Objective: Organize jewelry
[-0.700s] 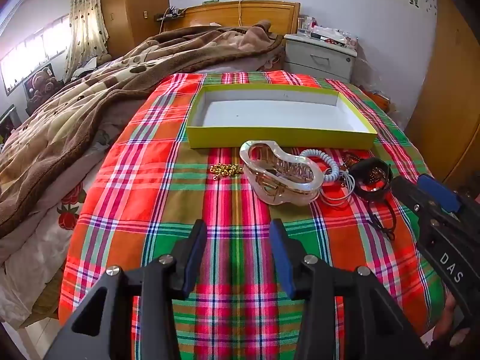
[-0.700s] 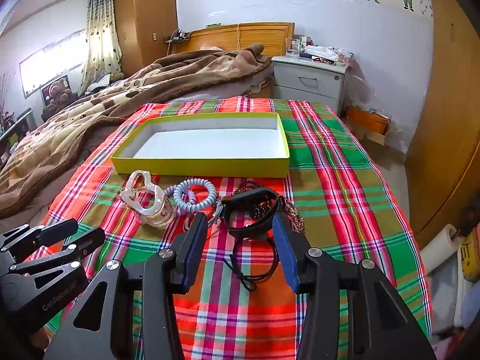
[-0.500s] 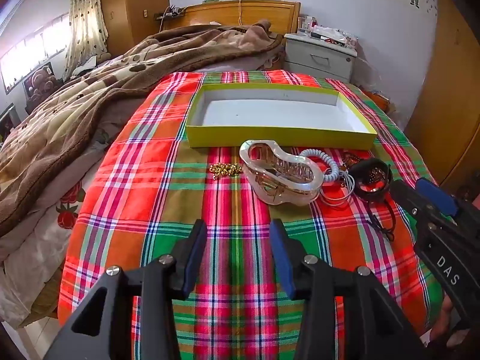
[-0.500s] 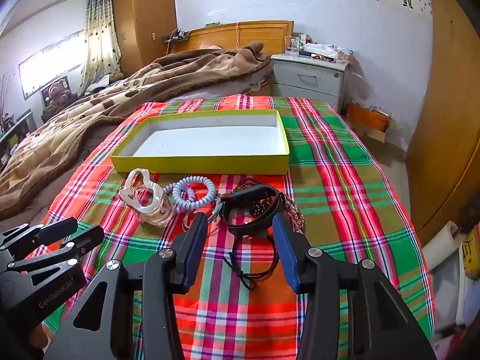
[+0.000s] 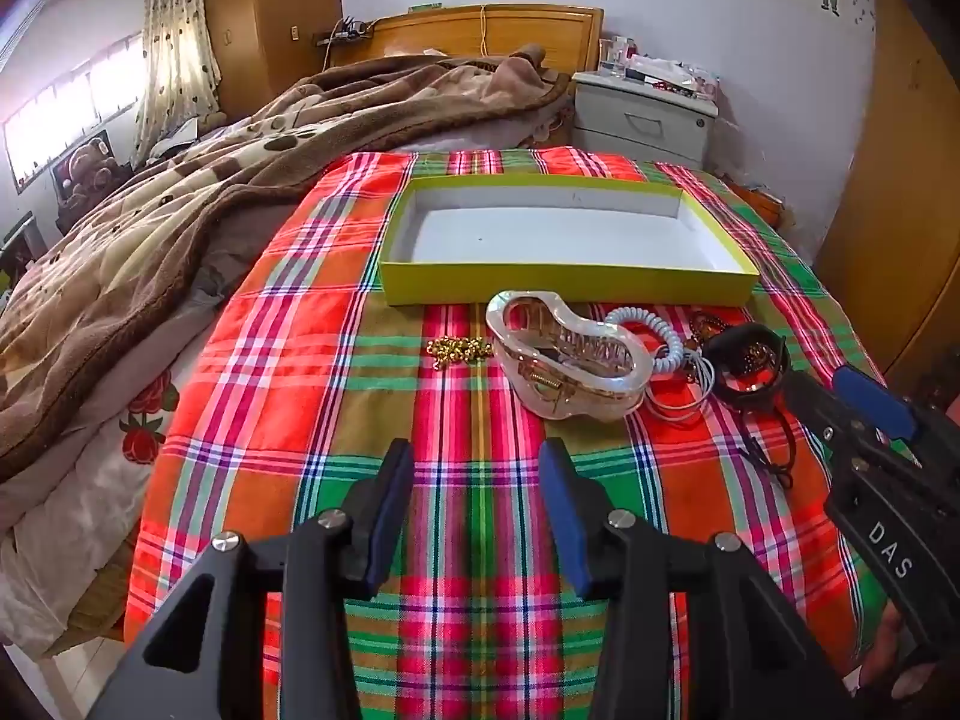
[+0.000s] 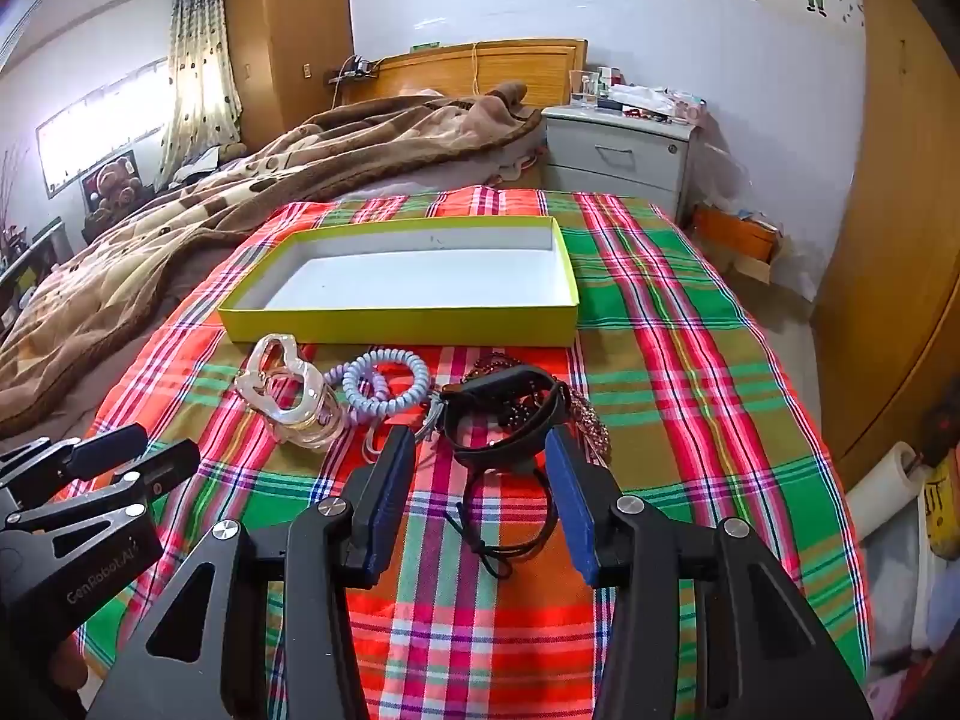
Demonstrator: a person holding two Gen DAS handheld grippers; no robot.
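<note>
An empty yellow box with a white inside lies on the plaid cloth. In front of it lie a clear hair claw, a small gold chain, a pale coiled hair tie, a black band, a beaded bracelet and a black cord. My left gripper is open and empty, short of the claw. My right gripper is open, its fingers on either side of the black band and cord, just short of them.
The plaid cloth covers a table beside a bed with a brown blanket. A grey nightstand stands behind. A wooden wardrobe is at the right. The cloth's edge drops off at left and right.
My right gripper has edged forward toward the black band and cord. My left gripper has barely moved.
</note>
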